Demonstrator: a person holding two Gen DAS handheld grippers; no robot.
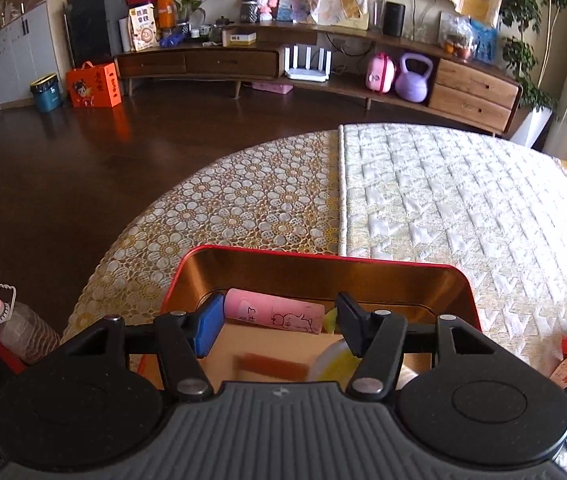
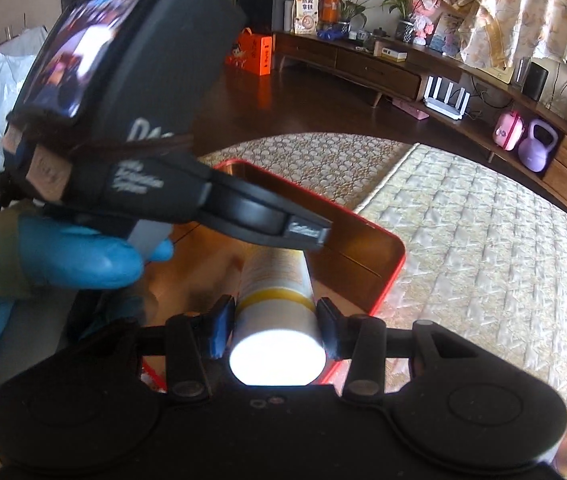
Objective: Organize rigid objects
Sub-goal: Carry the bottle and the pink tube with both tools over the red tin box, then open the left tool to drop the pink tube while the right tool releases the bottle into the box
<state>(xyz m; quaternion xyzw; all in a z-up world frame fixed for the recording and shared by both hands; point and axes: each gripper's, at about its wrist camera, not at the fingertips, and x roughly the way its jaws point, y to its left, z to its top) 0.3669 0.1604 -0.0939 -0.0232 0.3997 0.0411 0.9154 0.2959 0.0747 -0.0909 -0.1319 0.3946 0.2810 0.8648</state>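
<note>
The right gripper point(image 2: 276, 326) was clamped on a white cylindrical bottle point(image 2: 277, 320) with a yellow band, one pad pressed against each side of it; the bottle pointed forward over a red tin box point(image 2: 379, 276) whose inside shone gold. The box stood on a table under a lace floral cloth point(image 1: 251, 196), just beside a quilted cream cover point(image 1: 463, 200). In the right wrist view the left gripper point(image 2: 311, 236) reached across from the left over the box, gripped by a hand in a blue glove point(image 2: 55, 256). From the left wrist view the left gripper point(image 1: 279, 326) stood parted above the open box with nothing between its fingers; past them, against the far wall of the box point(image 1: 323, 268), a pink tube point(image 1: 275, 314) printed with a small cartoon lay on its side; nearer, on the box floor, lay a flat orange-brown strip point(image 1: 271, 366) and a pale round thing with yellow on it point(image 1: 335, 362), half hidden behind the right finger, too unclear to name. Beyond the table lay a dark wooden floor point(image 1: 63, 168) and a long low cabinet point(image 1: 203, 62) along the wall.
</note>
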